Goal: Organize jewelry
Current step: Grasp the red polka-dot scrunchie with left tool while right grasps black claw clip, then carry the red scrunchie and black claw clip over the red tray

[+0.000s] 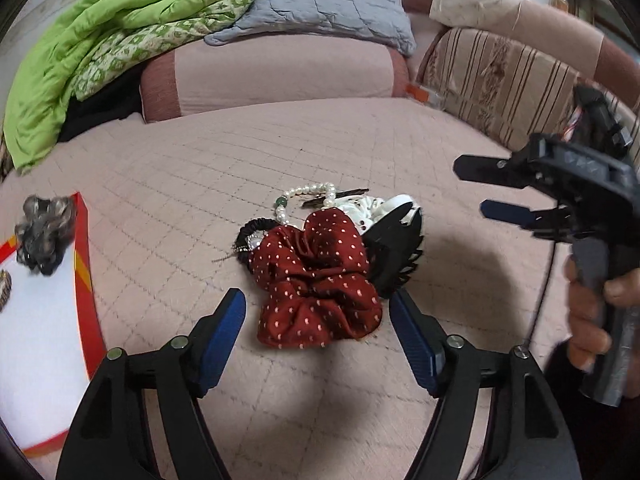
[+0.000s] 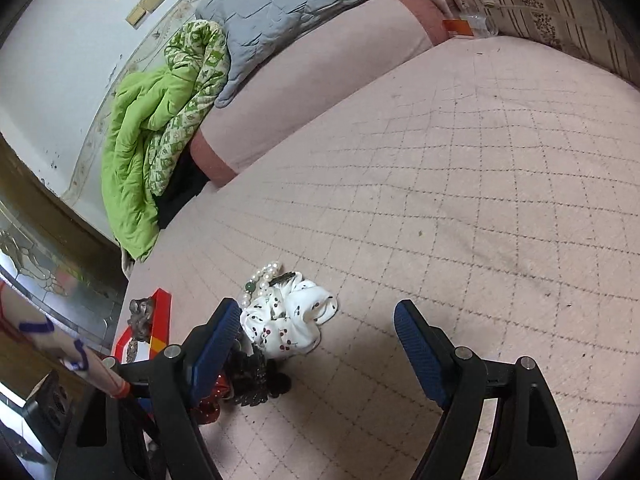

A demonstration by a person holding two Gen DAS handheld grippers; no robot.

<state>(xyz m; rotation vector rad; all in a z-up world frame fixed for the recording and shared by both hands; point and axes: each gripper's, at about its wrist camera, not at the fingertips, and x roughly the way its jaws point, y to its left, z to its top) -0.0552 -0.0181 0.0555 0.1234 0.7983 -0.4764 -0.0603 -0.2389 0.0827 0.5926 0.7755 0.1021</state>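
Note:
A small heap lies on the pink quilted bed: a red dotted scrunchie (image 1: 316, 280), a black claw clip (image 1: 394, 256), a white cherry-print scrunchie (image 1: 370, 205), a pearl bracelet (image 1: 306, 194) and a black hair tie (image 1: 249, 232). My left gripper (image 1: 317, 298) stands open just in front of the red scrunchie, its pads clear of the cloth. My right gripper (image 1: 474, 188), held by a hand, hangs open to the right of the heap. In the right wrist view that right gripper (image 2: 316, 307) is empty, with the white scrunchie (image 2: 292, 320), pearls (image 2: 262, 280) and claw clip (image 2: 252, 380) beside its left finger.
A white tray with a red rim (image 1: 82, 264) lies at the left and holds a grey flower-shaped hair piece (image 1: 46, 236). At the head of the bed are a green quilt (image 1: 92, 52), a grey pillow (image 1: 320, 4) and a pink bolster (image 1: 276, 76). A striped cushion (image 1: 500, 76) borders the right side.

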